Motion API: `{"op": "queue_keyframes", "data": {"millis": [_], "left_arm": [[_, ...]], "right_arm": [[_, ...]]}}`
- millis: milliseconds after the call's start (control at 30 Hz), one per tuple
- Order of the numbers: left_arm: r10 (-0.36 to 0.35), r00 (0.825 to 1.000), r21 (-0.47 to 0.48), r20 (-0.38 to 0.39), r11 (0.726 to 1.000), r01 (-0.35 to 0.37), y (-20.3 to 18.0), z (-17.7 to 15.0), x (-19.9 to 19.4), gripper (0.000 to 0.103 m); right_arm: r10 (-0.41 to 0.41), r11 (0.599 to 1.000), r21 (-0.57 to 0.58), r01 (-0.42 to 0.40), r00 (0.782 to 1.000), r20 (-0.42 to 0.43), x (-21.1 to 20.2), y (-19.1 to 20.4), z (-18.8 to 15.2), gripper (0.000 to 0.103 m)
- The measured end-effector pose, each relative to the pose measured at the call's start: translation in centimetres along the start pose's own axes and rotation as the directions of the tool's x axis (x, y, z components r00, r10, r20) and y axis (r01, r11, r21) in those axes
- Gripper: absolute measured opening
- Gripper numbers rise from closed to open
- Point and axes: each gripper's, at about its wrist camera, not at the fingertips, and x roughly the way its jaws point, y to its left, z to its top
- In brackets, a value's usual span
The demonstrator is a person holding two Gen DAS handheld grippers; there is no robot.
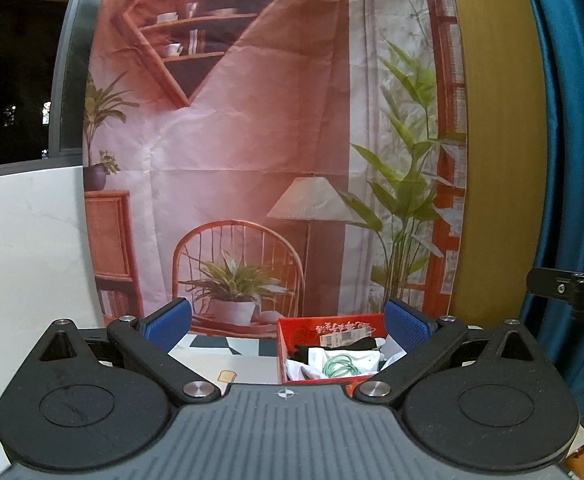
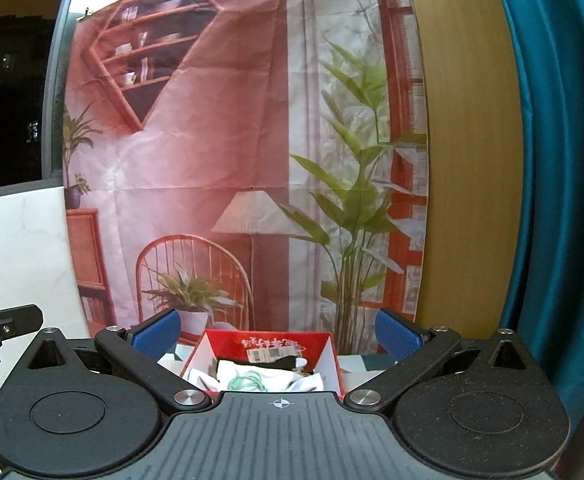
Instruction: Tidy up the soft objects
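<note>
Soft objects: white and black cloth pieces (image 2: 248, 372) plus a coil of green cord (image 2: 248, 382), heaped inside a red box (image 2: 332, 364)
Box position: on a patterned tabletop (image 1: 228, 354), just in front of a printed room backdrop (image 1: 252, 140)
Left gripper (image 1: 288, 322): blue pads spread wide, nothing between them; box sits ahead, toward its right finger
Right gripper (image 2: 278, 330): fingers wide apart, empty; box centred ahead between them
Surroundings: teal curtain (image 2: 564, 160) at right; dark window at left

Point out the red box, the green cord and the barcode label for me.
red box (image 2: 334, 364), right wrist view, its right wall.
green cord (image 2: 248, 382), right wrist view, middle of the coil.
barcode label (image 1: 342, 339), left wrist view, the label's centre.
</note>
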Motion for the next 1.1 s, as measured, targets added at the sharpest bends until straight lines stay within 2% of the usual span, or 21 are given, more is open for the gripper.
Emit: {"op": "queue_keyframes", "data": {"millis": [300,1100], "left_arm": [[0.038,0.999,0.028,-0.032,0.999,-0.037,-0.4,-0.4,0.3,0.103],[0.031,0.998,0.027,-0.045,0.999,-0.03,0.2,-0.5,0.2,0.103]], "right_arm": [[-0.01,1.0,0.012,0.011,1.0,-0.016,0.3,-0.5,-0.4,0.103],[-0.028,1.0,0.002,0.029,0.998,-0.052,0.7,-0.4,-1.2,0.103]]}}
